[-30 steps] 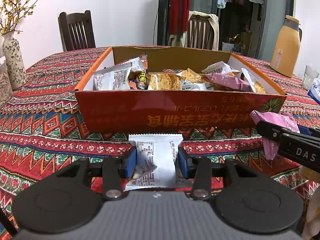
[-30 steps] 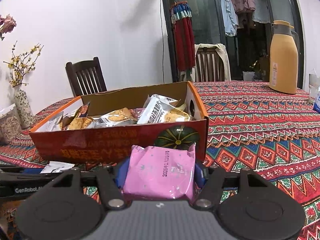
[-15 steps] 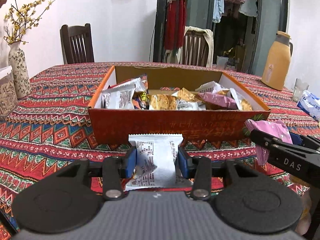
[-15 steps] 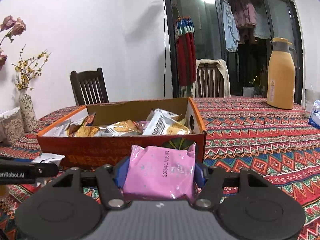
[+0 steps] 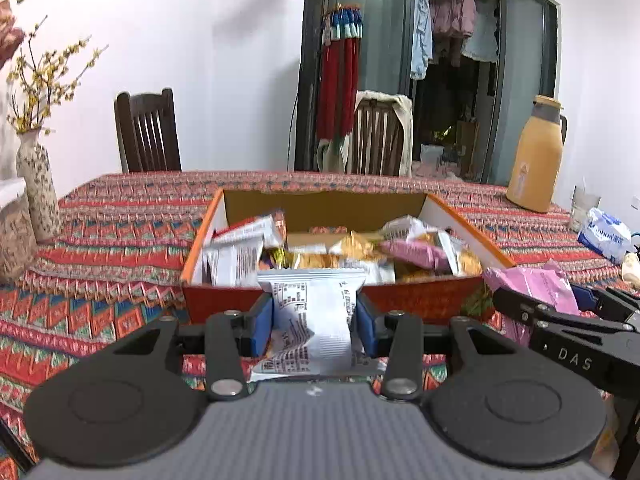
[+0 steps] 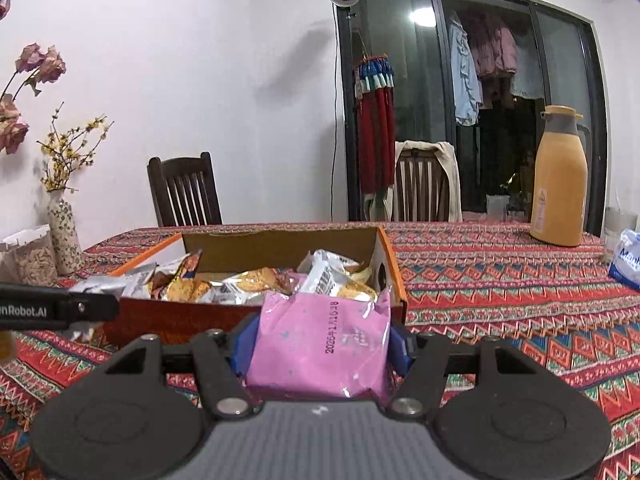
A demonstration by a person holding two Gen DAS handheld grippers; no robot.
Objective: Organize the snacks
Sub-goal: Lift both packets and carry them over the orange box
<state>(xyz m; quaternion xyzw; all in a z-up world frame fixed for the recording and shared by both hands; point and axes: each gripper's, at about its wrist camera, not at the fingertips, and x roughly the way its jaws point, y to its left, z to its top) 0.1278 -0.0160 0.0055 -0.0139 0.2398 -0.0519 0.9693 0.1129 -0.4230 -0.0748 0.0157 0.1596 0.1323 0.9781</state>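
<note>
Here the left gripper (image 5: 314,320) is clamped on a white packet (image 5: 316,320), its blue pads pressing both sides, held just in front of the box (image 5: 420,300) and above the near wall. Beside it the right gripper (image 6: 320,346) pinches a pink packet (image 6: 320,344) the same way, at the box's near right corner, also off the tablecloth (image 6: 500,312). The box sits on the cloth with its lid off, heaped with snacks (image 5: 360,248): silver and white wrappers at its left side, golden ones in the middle, another pink one toward its right. Left of the box stands a vase (image 5: 38,188) with yellow sprigs. Far right of the box is a tan flask (image 5: 536,160), with a blue-white pack (image 5: 606,234) nearer. Behind the box, past the table's far edge, stand two chairs (image 5: 148,132)
</note>
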